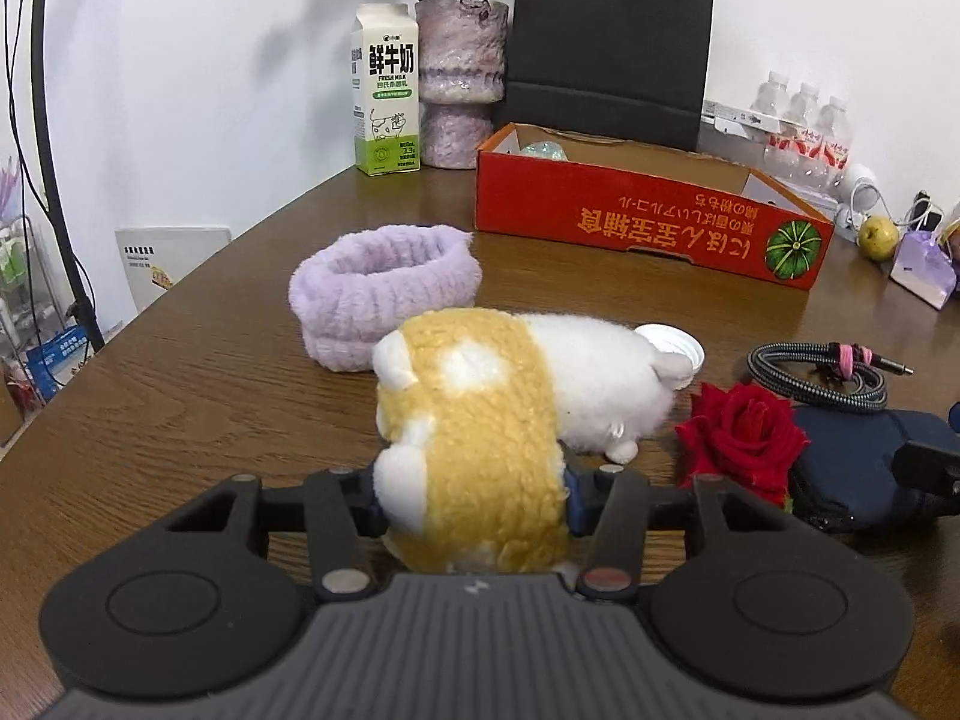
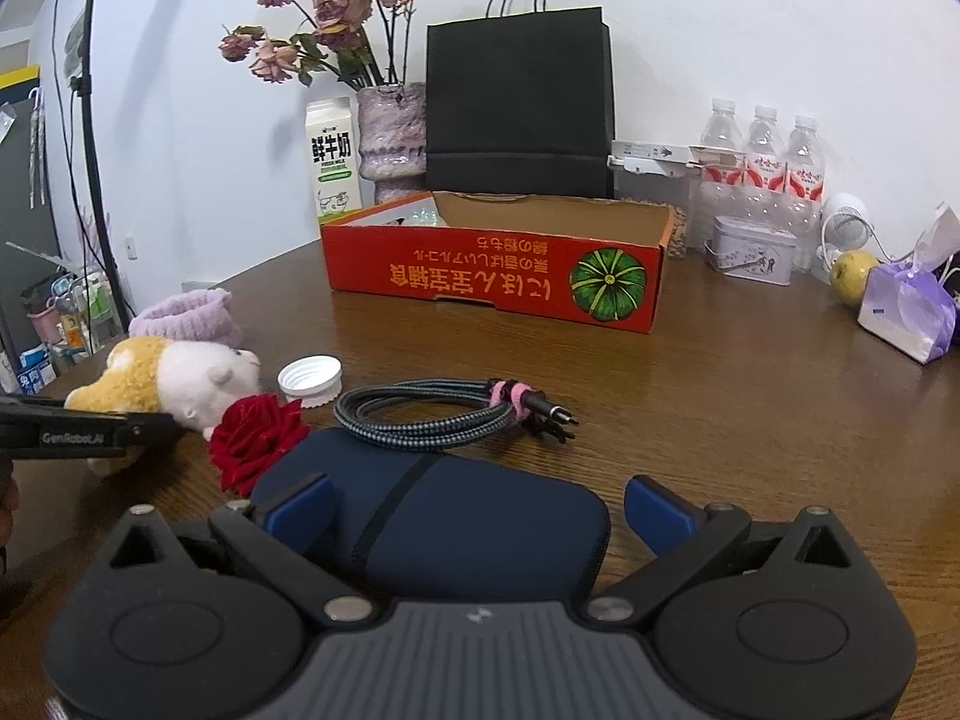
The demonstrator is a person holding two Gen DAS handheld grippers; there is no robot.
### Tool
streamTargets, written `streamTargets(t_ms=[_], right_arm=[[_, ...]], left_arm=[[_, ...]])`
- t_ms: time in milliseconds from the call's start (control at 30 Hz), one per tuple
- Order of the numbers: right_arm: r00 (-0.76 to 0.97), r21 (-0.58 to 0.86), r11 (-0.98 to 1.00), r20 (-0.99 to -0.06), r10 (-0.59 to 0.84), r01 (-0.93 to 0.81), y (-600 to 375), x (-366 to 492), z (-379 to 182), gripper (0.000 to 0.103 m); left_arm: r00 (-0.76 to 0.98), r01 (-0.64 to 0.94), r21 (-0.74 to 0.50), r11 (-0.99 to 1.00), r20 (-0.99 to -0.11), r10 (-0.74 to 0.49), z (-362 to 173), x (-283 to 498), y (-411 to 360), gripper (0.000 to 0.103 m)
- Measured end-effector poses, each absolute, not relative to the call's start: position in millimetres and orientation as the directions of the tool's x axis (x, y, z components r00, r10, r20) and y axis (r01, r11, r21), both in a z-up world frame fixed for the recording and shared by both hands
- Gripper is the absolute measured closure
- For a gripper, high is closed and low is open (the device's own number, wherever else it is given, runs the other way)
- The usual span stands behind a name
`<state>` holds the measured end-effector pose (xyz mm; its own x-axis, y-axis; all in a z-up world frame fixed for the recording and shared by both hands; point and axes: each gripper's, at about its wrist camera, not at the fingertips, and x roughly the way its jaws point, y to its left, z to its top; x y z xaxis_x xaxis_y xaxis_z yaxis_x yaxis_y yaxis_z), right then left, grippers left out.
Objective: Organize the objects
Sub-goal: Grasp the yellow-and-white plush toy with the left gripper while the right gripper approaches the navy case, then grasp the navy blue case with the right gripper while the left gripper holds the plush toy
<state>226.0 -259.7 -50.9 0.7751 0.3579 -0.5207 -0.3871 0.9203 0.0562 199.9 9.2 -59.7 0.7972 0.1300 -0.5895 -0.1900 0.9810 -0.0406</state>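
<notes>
A yellow and white plush toy (image 1: pixel 480 396) lies on the wooden table (image 1: pixel 180 396). My left gripper (image 1: pixel 474 495) is shut on its near end, with both blue pads pressed into the fur. A dark blue pouch (image 2: pixel 468 516) lies between the fingers of my right gripper (image 2: pixel 480 513), which is open; the right pad stands clear of the pouch. A red rose (image 2: pixel 258 438), a white cap (image 2: pixel 309 381) and a coiled braided cable (image 2: pixel 432 414) lie between plush and pouch. A fluffy purple headband (image 1: pixel 384 294) rests behind the plush. An open red cardboard box (image 2: pixel 492 276) sits further back.
Against the wall stand a milk carton (image 2: pixel 333 162), a vase of dried flowers (image 2: pixel 390 138), a black paper bag (image 2: pixel 519 108) and water bottles (image 2: pixel 762 162). At the right are a metal tin (image 2: pixel 753 252), a pear (image 2: pixel 852 276) and a purple tissue pack (image 2: pixel 912 306).
</notes>
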Motion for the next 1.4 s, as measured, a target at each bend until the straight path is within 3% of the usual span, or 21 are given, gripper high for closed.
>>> streamTargets(t_ms=[333,433,567,700,800,1333,1400], right_arm=[[0.814,0.087,0.951,-0.499,0.298,-0.295,-269,232,-50,0.000],[0.827,0.094,0.968,-0.504,0.248,-0.233,-274,240,-51,0.006],[0.834,0.142,0.974,-0.505,0.224,-0.176,-283,250,-51,0.017],[0.799,0.197,0.958,-0.531,0.283,-0.208,-284,259,-57,0.047],[0.797,0.192,0.956,-0.529,0.290,-0.221,-282,253,-57,0.055],[0.776,0.192,0.954,-0.556,0.298,-0.229,-281,181,-59,0.053],[0.779,0.207,0.951,-0.547,0.306,-0.228,-283,177,-58,0.040]], left_arm=[[0.802,-0.168,-0.069,0.983,-0.589,0.096,-60,195,31,0.053],[0.804,-0.168,-0.079,0.983,-0.588,0.090,-60,195,33,0.053],[0.808,-0.167,-0.101,0.981,-0.584,0.077,-59,194,36,0.053],[0.809,-0.167,-0.107,0.980,-0.583,0.074,-59,193,37,0.053],[0.810,-0.167,-0.111,0.980,-0.582,0.072,-60,193,36,0.053],[0.813,-0.139,-0.115,0.984,-0.580,0.047,-60,189,36,0.053],[0.811,-0.117,-0.097,0.988,-0.584,0.039,-60,188,34,0.053]])
